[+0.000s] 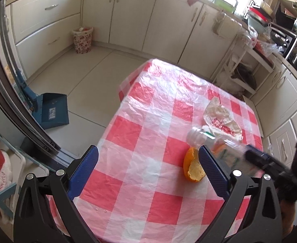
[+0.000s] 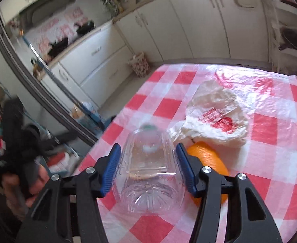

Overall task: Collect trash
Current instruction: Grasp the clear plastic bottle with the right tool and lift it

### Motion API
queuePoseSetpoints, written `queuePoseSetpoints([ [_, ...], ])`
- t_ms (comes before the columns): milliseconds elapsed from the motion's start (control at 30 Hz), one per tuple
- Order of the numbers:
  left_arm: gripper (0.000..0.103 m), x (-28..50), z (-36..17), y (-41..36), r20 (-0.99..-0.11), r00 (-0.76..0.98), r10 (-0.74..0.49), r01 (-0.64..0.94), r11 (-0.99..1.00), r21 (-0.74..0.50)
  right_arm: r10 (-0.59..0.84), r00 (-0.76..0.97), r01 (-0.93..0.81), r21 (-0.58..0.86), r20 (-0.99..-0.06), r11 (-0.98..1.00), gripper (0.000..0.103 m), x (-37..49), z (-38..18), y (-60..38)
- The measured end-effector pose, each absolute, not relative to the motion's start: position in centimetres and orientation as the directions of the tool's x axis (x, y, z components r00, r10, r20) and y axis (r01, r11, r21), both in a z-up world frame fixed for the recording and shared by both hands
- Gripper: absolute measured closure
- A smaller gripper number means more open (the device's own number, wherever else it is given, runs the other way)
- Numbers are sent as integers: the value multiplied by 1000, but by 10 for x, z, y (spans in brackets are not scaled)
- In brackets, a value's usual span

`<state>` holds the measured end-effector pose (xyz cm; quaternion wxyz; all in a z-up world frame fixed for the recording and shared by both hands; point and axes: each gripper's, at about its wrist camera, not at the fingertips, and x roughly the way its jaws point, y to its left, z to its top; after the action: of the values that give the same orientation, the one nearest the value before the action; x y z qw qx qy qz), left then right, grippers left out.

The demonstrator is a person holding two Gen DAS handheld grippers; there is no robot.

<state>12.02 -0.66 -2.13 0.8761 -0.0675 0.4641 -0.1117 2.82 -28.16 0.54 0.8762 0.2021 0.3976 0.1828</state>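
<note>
Blue-padded and spread wide, the left gripper (image 1: 148, 174) held nothing and hovered over the near edge of the table (image 1: 140, 141) with its red-and-white checked cover. Across the floor to the left, a floral-patterned bin (image 1: 82, 40) stood against the cabinets, well apart from the table; it was judged the likely destination for the trash. Near the right-hand side of the table, the orange peel (image 1: 193, 167) lay just beside the left gripper's right finger. Beyond it, the right gripper (image 2: 148, 169) had its pads against both sides of the clear plastic bottle (image 2: 148, 162), base toward the camera and green cap pointing away; whether the bottle was lifted or lying on the cover could not be determined. Farthest right lay the crumpled plastic bag (image 2: 215, 119). Collection appeared to be at an early stage: the bottle was gripped, while peel and bag remained on the table.
</note>
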Motion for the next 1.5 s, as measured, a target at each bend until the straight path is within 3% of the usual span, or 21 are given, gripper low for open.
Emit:
queuePoseSetpoints([
  [167,8,124,-44,-38,-841,489,-233,166,971,-173,497,686,-112,598,-532,794,48,8,20,-330],
  [300,8,124,-60,-66,-866,456,-206,219,969,-115,468,704,-92,584,-535,806,48,-5,27,-353],
  [467,8,122,-69,-85,-881,433,-192,273,959,-75,485,623,-108,547,-614,830,48,-16,12,-363],
  [733,8,118,-76,-96,-896,356,-266,315,937,-153,455,435,-201,409,-777,890,49,-40,-25,-347],
  [967,8,111,-88,-116,-907,323,-272,372,917,-143,417,410,-284,321,-811,903,37,-45,-25,-321],
  [1133,10,105,-94,-127,-908,312,-281,389,909,-148,318,378,-331,194,-869,923,36,-49,-38,-298],
  [1233,25,104,-96,-130,-910,302,-285,388,908,-156,291,368,-325,171,-883,930,40,-48,-47,-296],
  [1267,37,104,-98,-131,-913,297,-281,388,909,-153,291,368,-327,170,-883,929,44,-48,-48,-295],
  [1333,49,103,-99,-131,-914,308,-263,386,913,-133,297,375,-335,171,-878,927,45,-47,-49,-296],
  [1400,76,103,-98,-130,-914,307,-264,388,912,-133,307,390,-334,177,-868,926,47,-47,-46,-297],
  [1500,88,103,-94,-126,-907,303,-291,376,911,-167,350,421,-324,222,-837,920,48,-47,-37,-304],
])
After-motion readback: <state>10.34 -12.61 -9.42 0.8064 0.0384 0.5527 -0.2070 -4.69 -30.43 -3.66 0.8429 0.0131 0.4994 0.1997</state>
